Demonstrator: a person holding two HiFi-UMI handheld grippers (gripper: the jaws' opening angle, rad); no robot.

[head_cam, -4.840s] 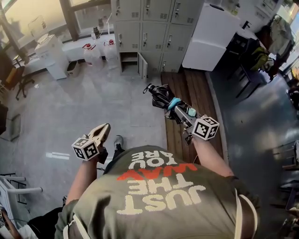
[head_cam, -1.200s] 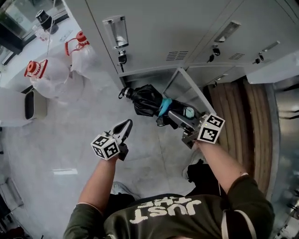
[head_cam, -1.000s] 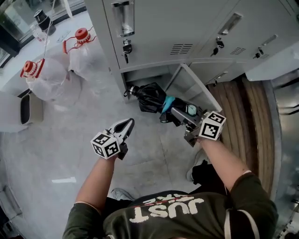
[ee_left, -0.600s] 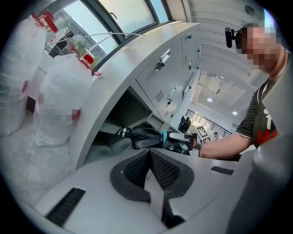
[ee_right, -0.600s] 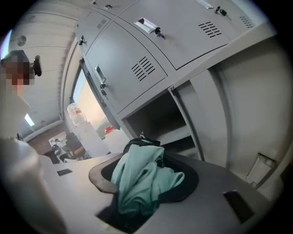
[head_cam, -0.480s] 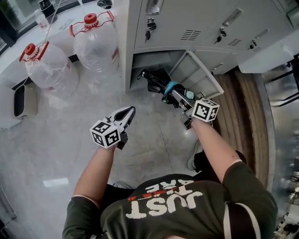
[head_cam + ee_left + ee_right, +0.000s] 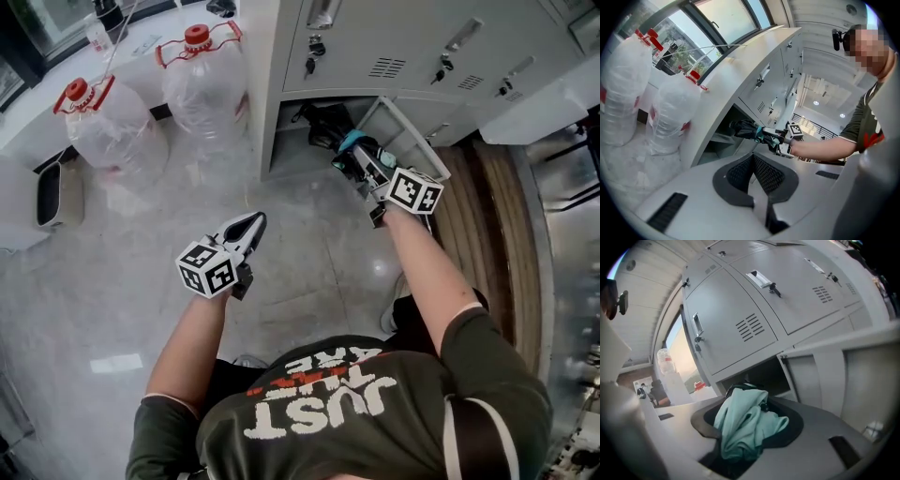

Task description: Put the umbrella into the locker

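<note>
Where it enters the locker's (image 7: 266, 112) open bottom compartment, the umbrella's (image 7: 323, 125) tip is lost in shadow; near end clamped in right gripper (image 7: 356, 156). Left gripper (image 7: 247, 228): jaws together, empty. Shirt (image 7: 375, 412) print, part-legible: "JUST THE".

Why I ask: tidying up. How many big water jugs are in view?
2. One jug stands beside the lockers' left end; the other jug stands left of it. More could be hidden off-frame.
</note>
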